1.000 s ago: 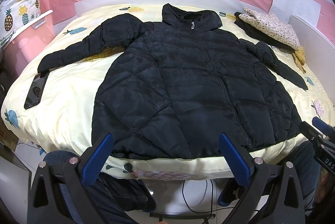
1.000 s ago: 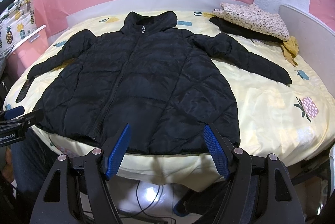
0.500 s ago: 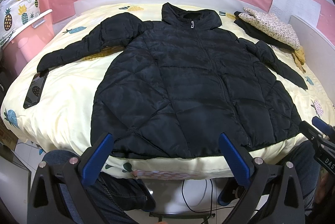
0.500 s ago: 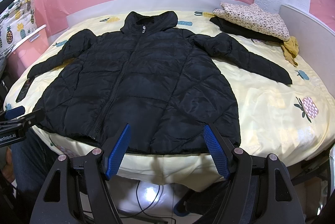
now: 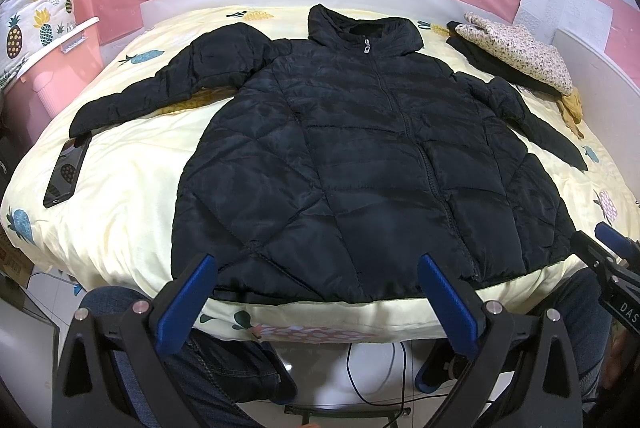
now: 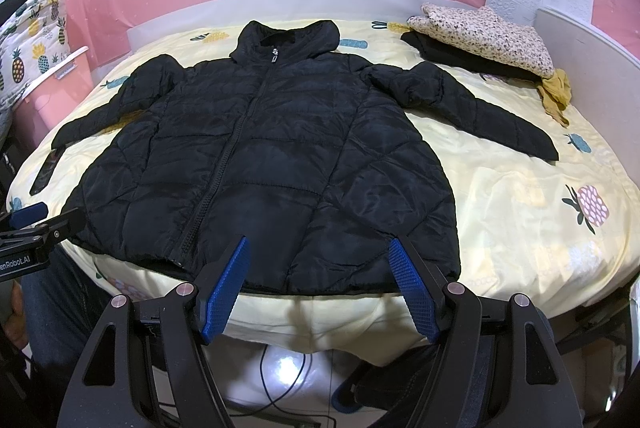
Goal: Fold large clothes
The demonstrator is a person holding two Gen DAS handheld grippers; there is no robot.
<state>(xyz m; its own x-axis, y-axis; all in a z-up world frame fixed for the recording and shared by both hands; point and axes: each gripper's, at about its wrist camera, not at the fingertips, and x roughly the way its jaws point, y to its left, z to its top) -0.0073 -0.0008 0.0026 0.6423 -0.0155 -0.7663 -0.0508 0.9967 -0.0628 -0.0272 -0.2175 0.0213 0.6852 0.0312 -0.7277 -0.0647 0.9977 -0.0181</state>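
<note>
A black quilted puffer jacket with a hood lies zipped and face up on the bed with the pale yellow pineapple-print sheet, both sleeves spread outward and its hem at the near edge; nothing is folded yet, so I judge the task to be at its very start, the jacket merely laid out.

The left tongs hang just short of the hem with their blue pads wide apart and empty; the right tongs do the same over the hem's right half, likewise spread and holding nothing.

The next move probably calls for each pair to reach a sleeve cuff or a side edge and bring it across the chest; the padding is thick and slippery-looking, so a deep bite on the fabric seems wise.

A dark flat phone lies touching the left cuff and could be dragged along; a folded pile topped by a floral cloth sits at the far right corner, near the right sleeve.

The jacket's back and the sheet beneath it are hidden; the person's legs show only as dark trousers below the bed edge; the fisheye rim bends and cuts off the room's sides.
</note>
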